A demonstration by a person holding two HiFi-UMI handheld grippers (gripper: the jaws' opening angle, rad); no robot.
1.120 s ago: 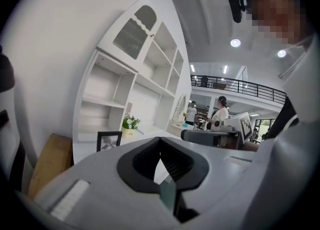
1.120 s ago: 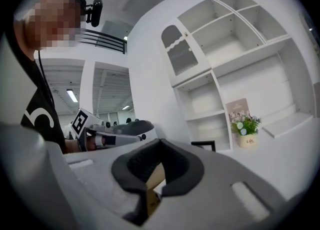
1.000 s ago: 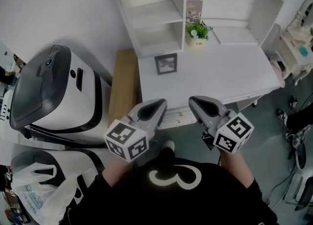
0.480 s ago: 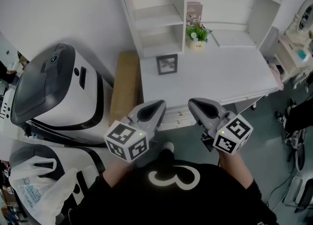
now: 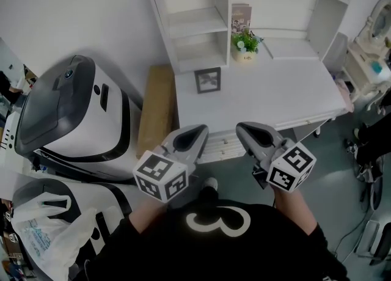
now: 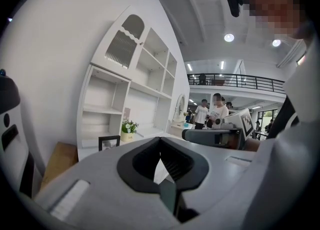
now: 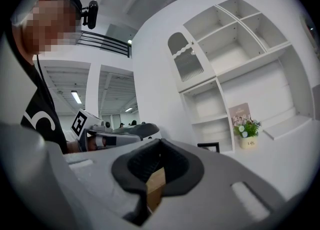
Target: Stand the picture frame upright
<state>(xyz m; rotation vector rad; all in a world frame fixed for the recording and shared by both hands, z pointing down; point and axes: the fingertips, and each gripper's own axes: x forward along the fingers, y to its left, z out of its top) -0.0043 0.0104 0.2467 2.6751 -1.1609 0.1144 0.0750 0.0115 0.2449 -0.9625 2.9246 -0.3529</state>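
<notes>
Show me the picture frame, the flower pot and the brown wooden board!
picture frame [image 5: 208, 80]: head view, middle of its picture.
flower pot [image 5: 246, 55]: head view, pale pot under the flowers.
wooden board [image 5: 155, 107]: head view, middle of its brown top.

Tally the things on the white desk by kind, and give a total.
Dark square picture frame: 1
Small potted plant with white flowers: 1
Pinkish printed card: 1
Total: 3
</notes>
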